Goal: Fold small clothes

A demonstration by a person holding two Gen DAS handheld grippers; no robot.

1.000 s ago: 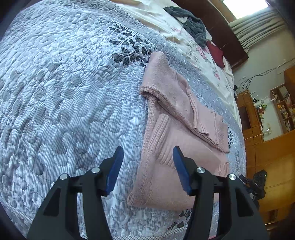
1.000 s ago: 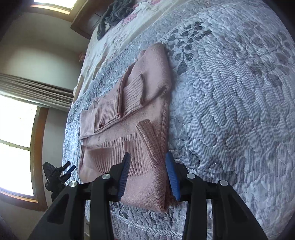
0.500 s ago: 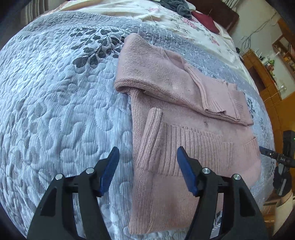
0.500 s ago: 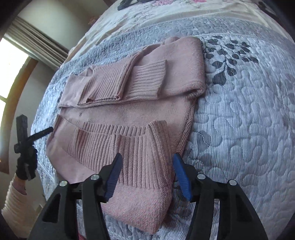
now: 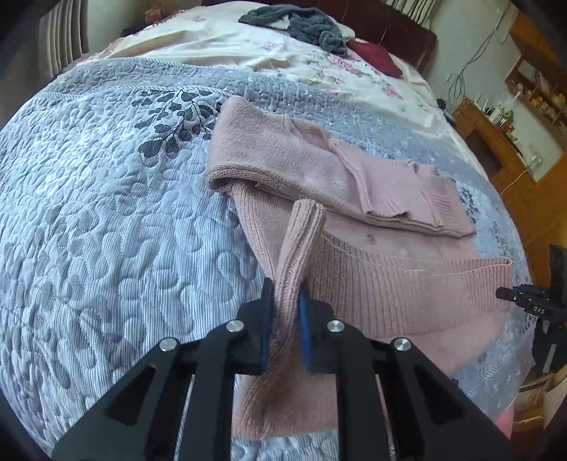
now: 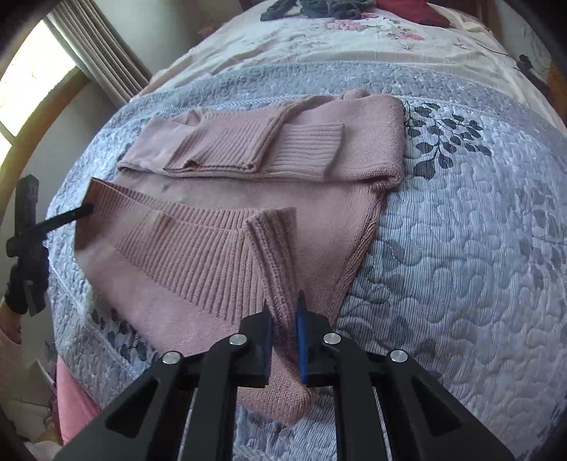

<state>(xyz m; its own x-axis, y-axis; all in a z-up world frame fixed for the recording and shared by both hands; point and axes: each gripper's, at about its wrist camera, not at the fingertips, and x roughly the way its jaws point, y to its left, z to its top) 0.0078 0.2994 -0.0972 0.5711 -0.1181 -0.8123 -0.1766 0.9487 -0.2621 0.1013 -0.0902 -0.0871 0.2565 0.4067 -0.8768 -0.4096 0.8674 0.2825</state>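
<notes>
A: Item one, on my feeds?
B: Pink knit sweater (image 5: pixel 389 283), partly folded, lying on the grey quilted bedspread (image 5: pixel 106 230). It fills the centre and right of my left wrist frame and the centre and left of my right wrist frame (image 6: pixel 212 255). Sleeves are laid across its upper part.

A: Item two, tongs?
B: Left gripper (image 5: pixel 285 305), lower centre of its frame: blue pads pressed together on a ribbed fold of the sweater, which rises in a raised ridge above them. Right gripper (image 6: pixel 285 312), lower centre of its frame: likewise clamped on a ribbed fold near the sweater's edge.

A: Anything of one gripper in the other's frame?
B: A black gripper shows at the right edge of my left frame and at the left edge of my right frame, beside the sweater's far corner.

A: Remaining stock?
B: Floral sheet (image 5: pixel 212 46) above the bedspread; dark grey garment (image 5: pixel 301 25) and a dark red cloth (image 5: pixel 375 56) at upper centre; wooden shelves (image 5: pixel 531 88) at upper right; window with curtain (image 6: pixel 99 60) at upper left of my right frame.
</notes>
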